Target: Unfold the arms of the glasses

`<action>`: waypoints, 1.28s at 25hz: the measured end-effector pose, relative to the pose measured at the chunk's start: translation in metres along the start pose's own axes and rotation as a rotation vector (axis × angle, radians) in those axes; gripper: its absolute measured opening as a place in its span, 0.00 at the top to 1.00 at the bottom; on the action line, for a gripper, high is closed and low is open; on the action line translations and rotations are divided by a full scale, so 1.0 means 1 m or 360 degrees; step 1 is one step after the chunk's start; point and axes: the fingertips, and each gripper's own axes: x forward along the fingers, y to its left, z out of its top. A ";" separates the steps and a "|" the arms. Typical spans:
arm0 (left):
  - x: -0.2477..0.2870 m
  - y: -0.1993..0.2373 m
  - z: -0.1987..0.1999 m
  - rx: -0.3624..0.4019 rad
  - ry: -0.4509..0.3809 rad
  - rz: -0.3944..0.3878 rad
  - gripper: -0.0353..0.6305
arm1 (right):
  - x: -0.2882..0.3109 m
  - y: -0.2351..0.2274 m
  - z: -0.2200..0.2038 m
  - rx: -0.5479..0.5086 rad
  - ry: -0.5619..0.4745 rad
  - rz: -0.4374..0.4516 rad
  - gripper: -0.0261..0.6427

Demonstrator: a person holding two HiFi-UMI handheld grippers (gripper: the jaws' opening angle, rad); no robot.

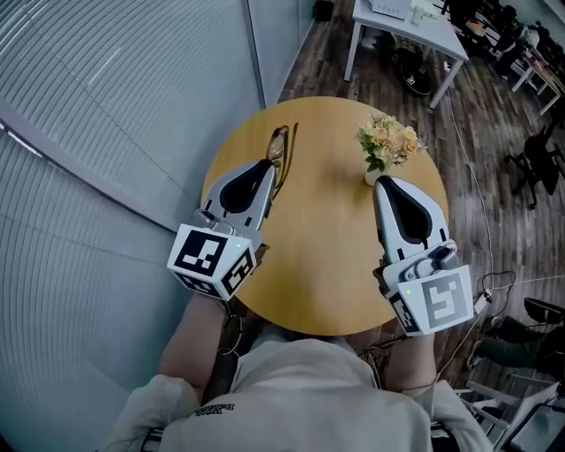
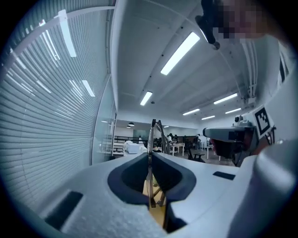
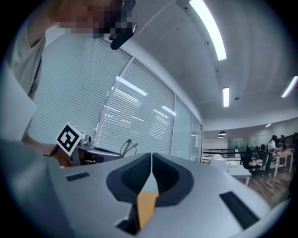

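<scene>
The glasses (image 1: 281, 150) have thin dark frames and stick out past the tips of my left gripper (image 1: 269, 168), above the round wooden table (image 1: 335, 265). In the left gripper view the glasses (image 2: 152, 135) stand edge-on between the pads, and my left gripper (image 2: 150, 160) is shut on them. My right gripper (image 1: 381, 183) hovers over the table's right side, shut with nothing in it; its pads meet in the right gripper view (image 3: 151, 160). That view also shows the glasses (image 3: 128, 146) at the left. Both grippers point level.
A small white vase of pale flowers (image 1: 388, 141) stands on the table just beyond the right gripper's tip. A blind-covered glass wall (image 1: 106, 106) runs along the left. A white desk (image 1: 406, 26) and chairs stand on the wooden floor further back.
</scene>
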 end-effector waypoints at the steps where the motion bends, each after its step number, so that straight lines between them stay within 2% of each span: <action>1: -0.007 -0.001 0.005 -0.0049 -0.0030 0.0004 0.89 | -0.003 0.002 0.002 0.0024 -0.0011 0.0012 0.92; 6: -0.035 -0.013 0.014 -0.0167 -0.0110 0.0024 0.89 | -0.010 0.016 0.003 0.0097 -0.0011 0.0085 0.91; 15: -0.064 -0.025 0.003 -0.0266 -0.0069 0.0031 0.89 | -0.015 0.049 0.000 0.0103 0.0037 0.0229 0.92; 20: -0.073 -0.022 -0.009 -0.0293 -0.0048 0.0050 0.89 | -0.019 0.064 -0.015 0.0123 0.0107 0.0295 0.92; 26: -0.079 -0.015 -0.013 -0.0282 -0.0015 0.0081 0.89 | -0.019 0.062 -0.030 0.0180 0.0182 0.0300 0.92; 32: -0.077 -0.013 -0.016 -0.0276 0.0001 0.0070 0.89 | -0.010 0.063 -0.041 0.0154 0.0250 0.0328 0.91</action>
